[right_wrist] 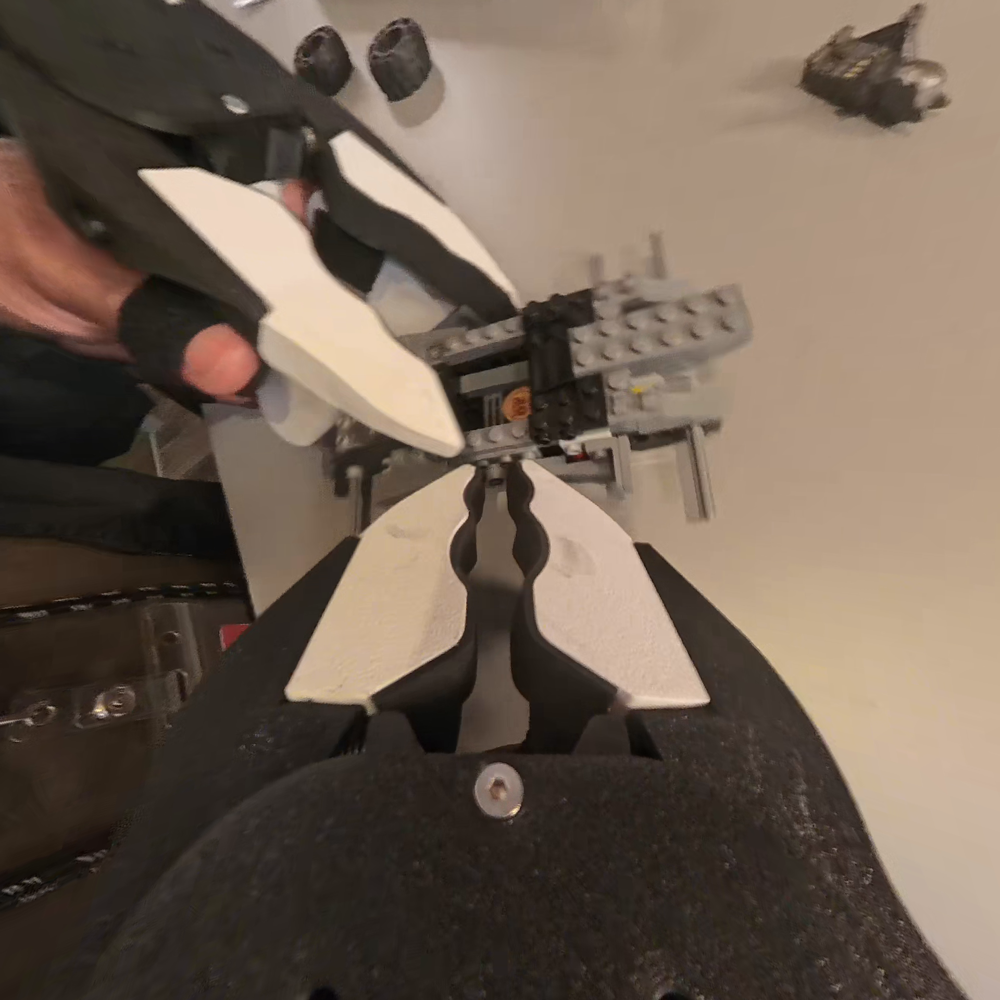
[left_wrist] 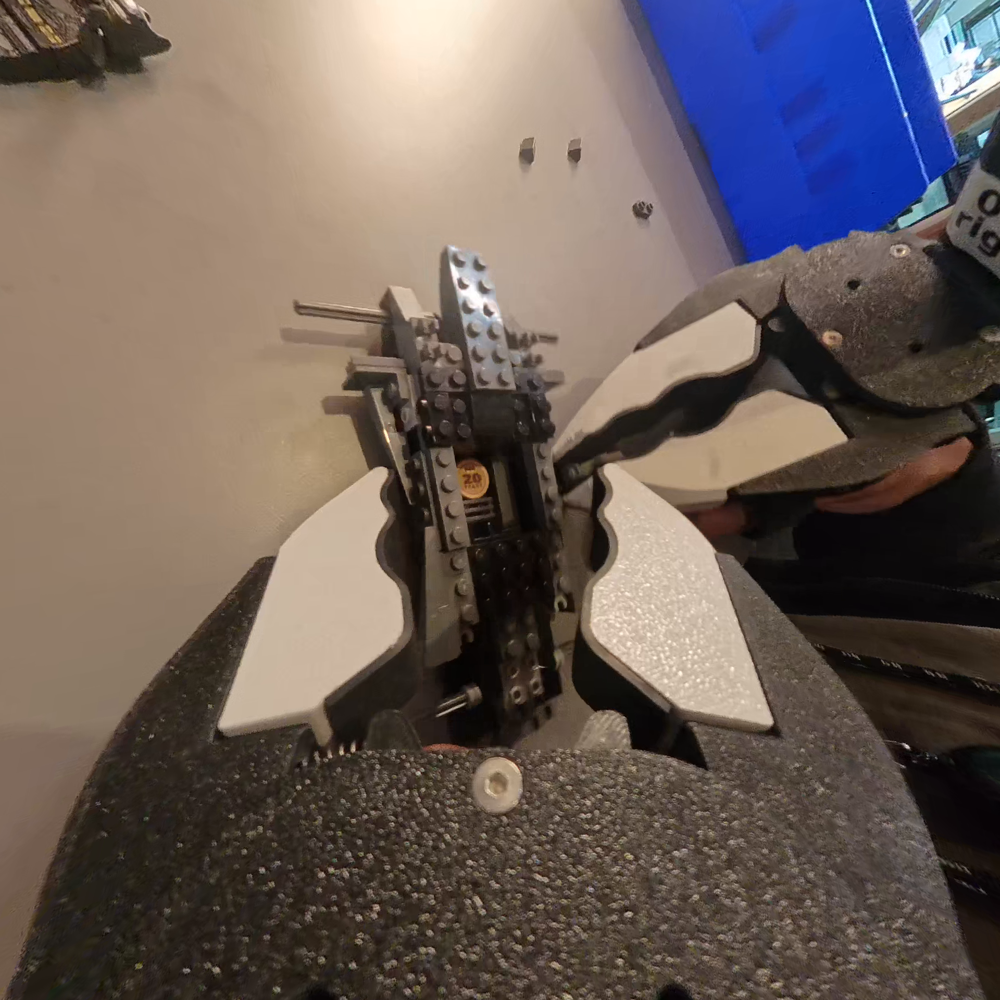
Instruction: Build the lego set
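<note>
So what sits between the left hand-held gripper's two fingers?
The grey-and-black brick model: the left wrist view shows its black rear section running between the spread fingers of the left hand-held gripper.

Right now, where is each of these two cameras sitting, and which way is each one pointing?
Left wrist view: sits on the left gripper, looking along its spread fingers at the brick model between them; the right gripper enters from the right.
Right wrist view: sits on the right gripper, fingertips nearly closed on a small grey piece at the model's edge; a hand holding the left gripper shows upper left.
Shared: the model, both grippers, the pale table.
</note>
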